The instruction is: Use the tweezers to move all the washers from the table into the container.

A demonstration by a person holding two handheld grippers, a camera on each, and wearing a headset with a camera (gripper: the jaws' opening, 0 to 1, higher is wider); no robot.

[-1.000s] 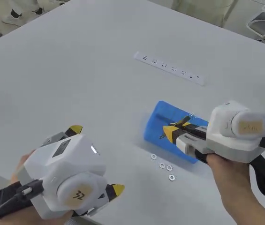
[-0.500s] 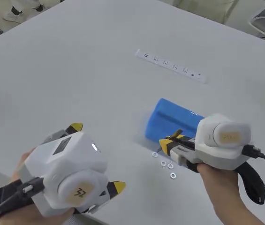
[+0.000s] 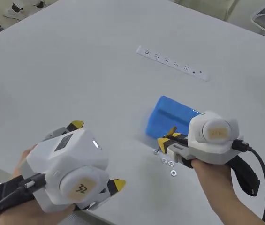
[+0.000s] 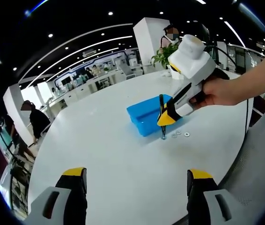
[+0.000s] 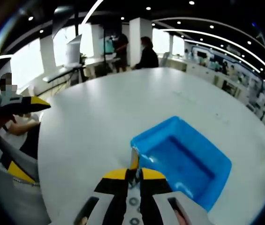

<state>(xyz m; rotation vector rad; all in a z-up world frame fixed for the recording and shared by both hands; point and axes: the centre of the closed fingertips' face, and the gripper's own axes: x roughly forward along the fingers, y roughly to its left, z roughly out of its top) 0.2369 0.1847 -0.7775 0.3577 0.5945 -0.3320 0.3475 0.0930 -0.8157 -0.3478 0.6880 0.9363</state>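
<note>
Left side, head view: your left gripper [image 4: 136,174] sits low at the near edge of the table [image 3: 66,70], jaws spread wide, nothing between them. In the left gripper view its two yellow-tipped fingers [image 4: 73,172] stand well apart over bare white tabletop. It is well clear of the work.

Centre, far back: a white power strip [image 3: 172,63] lies flat on the table, well apart from everything else.

Centre-right: the blue container [image 3: 166,116] rests on the table, open side up. In the right gripper view you look into its hollow interior.

Just right of that, your right hand [image 3: 212,176] holds the right gripper [image 3: 166,139], jaws pinched narrow on the tweezers [image 4: 162,117]. The left gripper view shows the tweezers as a dark, thin rod pointing almost straight down from the jaws. Their tip is at the tabletop, just beside the container's near wall and outside it. Whether the tip has a washer pinched, you cannot tell from these views.

The washers [image 3: 170,163] lie loose on the table in a small cluster just in front of the container, beside and slightly right of the tweezer tip. Three show clearly in the head view, and a fourth small speck sits near the tip.
</note>
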